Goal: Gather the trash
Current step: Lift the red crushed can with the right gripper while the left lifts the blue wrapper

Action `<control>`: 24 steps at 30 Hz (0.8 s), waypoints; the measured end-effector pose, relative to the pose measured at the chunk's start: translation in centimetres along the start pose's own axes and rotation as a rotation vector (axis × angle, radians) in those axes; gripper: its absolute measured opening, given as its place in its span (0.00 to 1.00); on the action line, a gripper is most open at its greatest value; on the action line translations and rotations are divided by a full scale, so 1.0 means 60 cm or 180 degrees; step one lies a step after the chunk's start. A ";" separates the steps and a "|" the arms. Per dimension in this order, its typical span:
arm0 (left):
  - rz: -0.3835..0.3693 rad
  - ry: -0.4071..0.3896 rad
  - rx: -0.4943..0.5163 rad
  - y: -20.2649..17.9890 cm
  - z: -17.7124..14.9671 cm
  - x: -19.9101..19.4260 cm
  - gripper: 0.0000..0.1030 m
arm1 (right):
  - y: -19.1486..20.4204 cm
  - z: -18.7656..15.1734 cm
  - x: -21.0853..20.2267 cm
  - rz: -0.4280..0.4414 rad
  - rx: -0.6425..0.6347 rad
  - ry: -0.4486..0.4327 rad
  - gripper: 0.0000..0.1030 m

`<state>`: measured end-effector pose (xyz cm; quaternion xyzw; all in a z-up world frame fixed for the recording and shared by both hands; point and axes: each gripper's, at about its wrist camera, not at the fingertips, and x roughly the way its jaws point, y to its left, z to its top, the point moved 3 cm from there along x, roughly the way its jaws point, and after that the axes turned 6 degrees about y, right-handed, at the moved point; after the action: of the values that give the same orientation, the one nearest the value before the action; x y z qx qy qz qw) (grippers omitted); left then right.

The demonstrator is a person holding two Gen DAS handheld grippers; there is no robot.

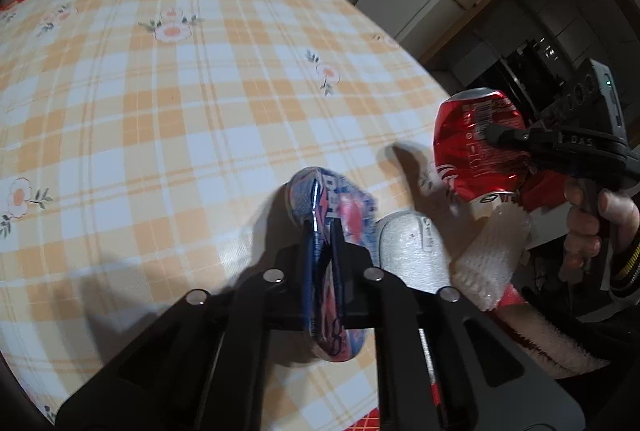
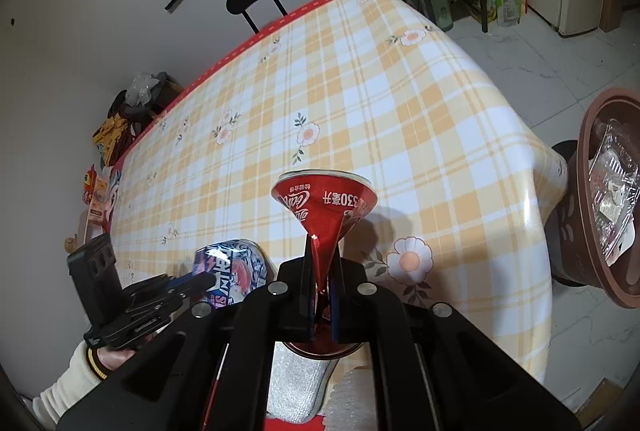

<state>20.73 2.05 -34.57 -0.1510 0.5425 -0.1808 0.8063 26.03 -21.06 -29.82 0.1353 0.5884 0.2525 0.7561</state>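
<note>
Two crushed cans, one per hand-held gripper, both up off the checked counter (image 2: 400, 103). Right hand-held gripper (image 2: 324, 271) is clamped on a red Coca-Cola can (image 2: 324, 203), squashed flat at the waist between the pads; you can read "330" plus Chinese characters on it upside down. Left hand-held gripper (image 1: 324, 231) is squeezed tight on a blue and pink can (image 1: 340, 207), flattened, lettering too warped to read. "DAS" is moulded on the right one's body. White foam netting (image 1: 412, 251) lies just beneath both cans.
</note>
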 end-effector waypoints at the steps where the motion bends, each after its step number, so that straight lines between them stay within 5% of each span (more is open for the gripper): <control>1: 0.0025 -0.0053 -0.0010 -0.002 -0.001 -0.008 0.09 | 0.002 0.000 -0.002 0.0001 -0.0017 -0.0014 0.07; 15: 0.0292 -0.0790 -0.0390 0.002 -0.020 -0.153 0.08 | 0.057 -0.014 -0.086 0.0108 -0.0428 -0.0407 0.07; 24: 0.0458 -0.1207 -0.0328 -0.044 0.000 -0.239 0.08 | 0.046 -0.028 -0.160 0.0165 -0.0445 -0.0743 0.07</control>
<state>15.44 6.27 -21.64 -0.1842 0.3990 -0.0632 0.8960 22.07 -24.10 -21.02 0.1258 0.4737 0.2948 0.8202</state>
